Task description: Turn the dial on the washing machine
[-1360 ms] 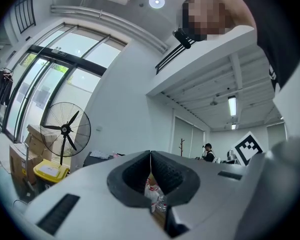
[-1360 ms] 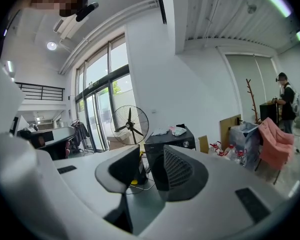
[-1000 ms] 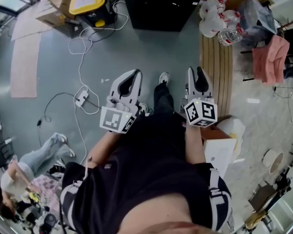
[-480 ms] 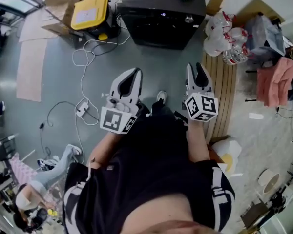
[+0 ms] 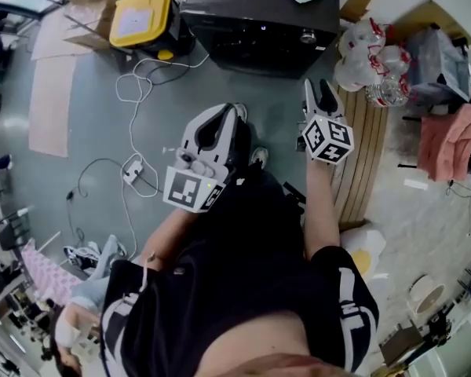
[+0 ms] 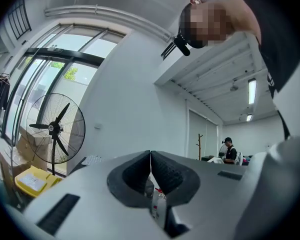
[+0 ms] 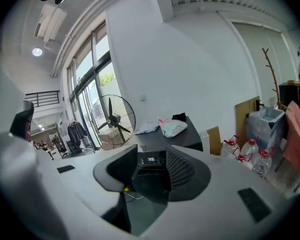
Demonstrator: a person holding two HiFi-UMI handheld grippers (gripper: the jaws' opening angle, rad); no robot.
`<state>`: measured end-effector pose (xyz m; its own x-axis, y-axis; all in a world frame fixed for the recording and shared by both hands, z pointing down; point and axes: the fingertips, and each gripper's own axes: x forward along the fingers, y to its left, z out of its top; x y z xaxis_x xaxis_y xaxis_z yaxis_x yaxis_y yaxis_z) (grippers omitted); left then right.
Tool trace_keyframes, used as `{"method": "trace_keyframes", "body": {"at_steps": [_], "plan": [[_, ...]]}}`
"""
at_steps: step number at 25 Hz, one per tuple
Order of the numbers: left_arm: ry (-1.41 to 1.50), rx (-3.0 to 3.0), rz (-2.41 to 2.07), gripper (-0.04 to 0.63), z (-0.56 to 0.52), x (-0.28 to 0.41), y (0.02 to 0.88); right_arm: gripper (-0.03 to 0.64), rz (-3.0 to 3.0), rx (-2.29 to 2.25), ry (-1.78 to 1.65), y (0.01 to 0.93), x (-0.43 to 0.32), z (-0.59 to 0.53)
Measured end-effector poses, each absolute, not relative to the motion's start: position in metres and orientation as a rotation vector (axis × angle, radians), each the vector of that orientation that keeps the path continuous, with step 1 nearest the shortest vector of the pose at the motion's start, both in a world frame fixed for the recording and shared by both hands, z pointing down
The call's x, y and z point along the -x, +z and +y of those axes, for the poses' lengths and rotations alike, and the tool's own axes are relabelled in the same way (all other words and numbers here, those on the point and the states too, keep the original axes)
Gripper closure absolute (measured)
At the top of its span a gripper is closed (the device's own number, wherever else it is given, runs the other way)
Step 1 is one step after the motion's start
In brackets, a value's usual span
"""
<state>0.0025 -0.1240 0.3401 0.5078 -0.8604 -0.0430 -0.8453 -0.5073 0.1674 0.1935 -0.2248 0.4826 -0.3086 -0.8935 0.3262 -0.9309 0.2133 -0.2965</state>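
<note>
Near: left hand-held gripper [image 5: 224,116], jaws pressed together, empty; right hand-held gripper [image 5: 318,89], jaws spread and just opening wider, nothing between them. Far: black washing machine [image 5: 251,22] on the floor, well apart from both, dial [image 5: 308,35] at its panel's right end. Risk: an off-centre approach could make the jaws slip off the small dial; the loose cable [image 5: 129,93] to the left could snag a foot.

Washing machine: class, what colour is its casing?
Black. The washing machine shows best in the head view.

Right tongs [image 5: 317,89] nearer the washing machine [image 5: 259,30], jaws newly wider, empty.
</note>
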Motion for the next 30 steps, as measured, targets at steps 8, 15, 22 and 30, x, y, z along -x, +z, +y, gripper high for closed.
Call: {"method": "trace_keyframes", "body": {"at_steps": [8,15,22,30], "plan": [[-0.168,-2.638,-1.393,0.572,-0.255,-0.015,0.384,0.385,-2.245,-1.799,0.797,0.585,-0.205,-0.361],[-0.139,-2.566,-1.334,0.573,-0.354,-0.018,0.447,0.357,-2.097,-1.782,0.918,0.703,-0.225,-0.461],[-0.104,-2.550,-1.294,0.572,-0.401,-0.014,0.496,0.307,-2.067,-1.790,0.988,0.777,-0.233,-0.520],[-0.061,-2.524,-1.297,0.572,-0.425,-0.010,0.521,0.314,-2.059,-1.769,0.998,0.803,-0.236,-0.550]]}}
